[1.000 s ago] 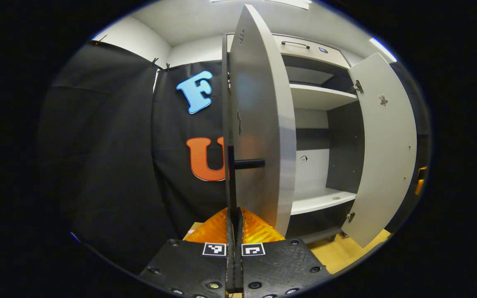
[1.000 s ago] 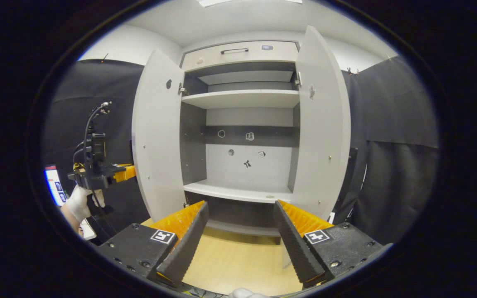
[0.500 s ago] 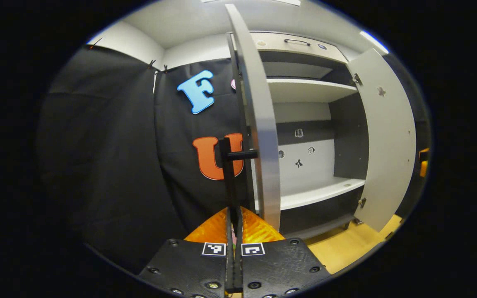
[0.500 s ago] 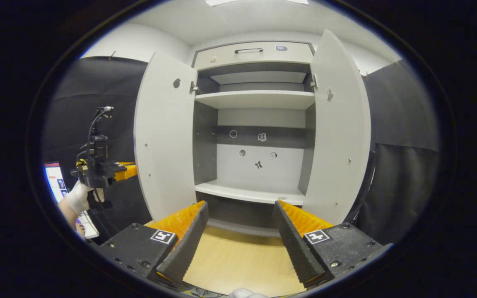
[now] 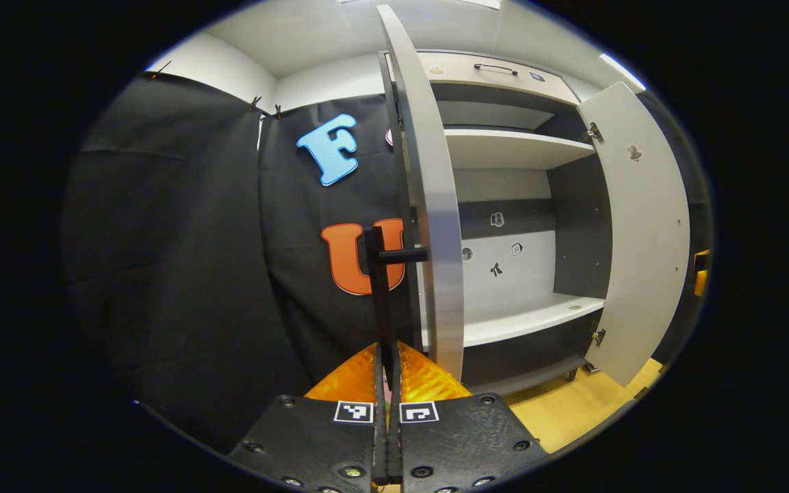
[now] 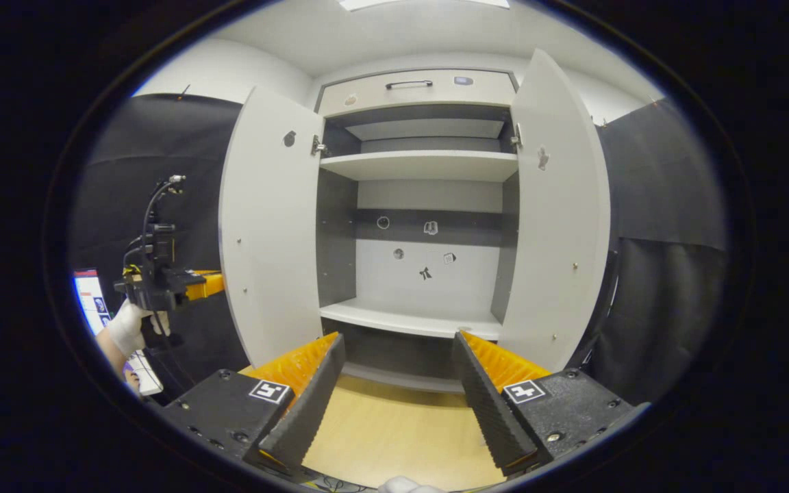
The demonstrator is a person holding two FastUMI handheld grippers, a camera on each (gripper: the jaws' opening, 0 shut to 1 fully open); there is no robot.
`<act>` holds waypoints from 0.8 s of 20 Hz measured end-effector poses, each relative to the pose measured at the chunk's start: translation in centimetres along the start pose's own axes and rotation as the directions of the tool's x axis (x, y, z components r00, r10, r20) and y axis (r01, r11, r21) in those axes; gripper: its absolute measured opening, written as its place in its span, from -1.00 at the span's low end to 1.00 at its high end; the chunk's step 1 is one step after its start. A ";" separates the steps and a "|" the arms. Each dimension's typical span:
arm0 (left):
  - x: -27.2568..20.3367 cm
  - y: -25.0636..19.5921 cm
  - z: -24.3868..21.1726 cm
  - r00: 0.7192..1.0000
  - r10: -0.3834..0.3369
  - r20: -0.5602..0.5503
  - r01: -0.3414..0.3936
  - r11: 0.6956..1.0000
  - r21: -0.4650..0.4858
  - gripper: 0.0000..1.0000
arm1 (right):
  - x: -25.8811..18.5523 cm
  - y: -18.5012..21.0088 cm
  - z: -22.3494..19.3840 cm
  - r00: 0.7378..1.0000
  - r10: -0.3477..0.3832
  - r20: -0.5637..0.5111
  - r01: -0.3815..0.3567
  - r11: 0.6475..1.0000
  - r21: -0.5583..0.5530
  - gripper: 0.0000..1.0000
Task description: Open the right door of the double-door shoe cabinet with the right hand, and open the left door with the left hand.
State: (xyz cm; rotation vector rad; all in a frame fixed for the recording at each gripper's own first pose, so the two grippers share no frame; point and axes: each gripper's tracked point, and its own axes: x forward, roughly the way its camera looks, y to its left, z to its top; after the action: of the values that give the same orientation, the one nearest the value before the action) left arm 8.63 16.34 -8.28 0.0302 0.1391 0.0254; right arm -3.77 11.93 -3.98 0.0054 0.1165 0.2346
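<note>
The grey shoe cabinet (image 6: 422, 164) stands with both doors swung wide. In the left gripper view the left door (image 5: 435, 205) shows edge-on, and my left gripper (image 5: 387, 356) is shut on its black vertical handle (image 5: 379, 294). The right door (image 5: 644, 226) hangs open farther off. In the right gripper view the left door (image 6: 268, 226) and right door (image 6: 559, 226) frame the bare shelves. My right gripper (image 6: 398, 342) is open in front of the cabinet, holding nothing. The left gripper (image 6: 161, 287) sits behind the left door, held by a gloved hand (image 6: 127, 329).
A drawer with a dark handle (image 6: 408, 85) tops the cabinet. Small stickers dot the back panel (image 6: 425, 270). The wooden floor (image 6: 394, 431) runs under the cabinet. Black cloth walls stand on both sides, and a lit screen (image 6: 90, 301) is at the far left.
The left door swung farther open with my left gripper on its handle, then nearly stopped. The right gripper stayed open and drifted only slightly.
</note>
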 end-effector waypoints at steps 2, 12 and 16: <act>-1.1 0.0 -0.4 1.000 0.002 -0.008 -0.002 1.000 -0.004 -0.99 | -0.1 -0.6 0.1 1.000 -0.012 0.005 0.012 1.000 0.004 0.93; -7.2 -0.3 -1.4 0.995 0.082 -0.050 -0.083 0.996 -0.023 0.92 | 0.7 -2.3 -0.3 0.999 -0.046 -0.004 0.046 0.999 0.011 0.93; -8.2 -2.7 0.3 0.996 0.080 -0.039 -0.081 0.996 -0.035 0.93 | 0.6 -2.7 0.4 0.998 -0.060 0.012 0.060 0.998 0.006 0.96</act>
State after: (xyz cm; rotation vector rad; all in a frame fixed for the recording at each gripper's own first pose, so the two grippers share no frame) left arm 0.64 13.40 -6.91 -0.0014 0.1747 0.1088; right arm -2.54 9.47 -3.71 0.0089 0.1053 0.1740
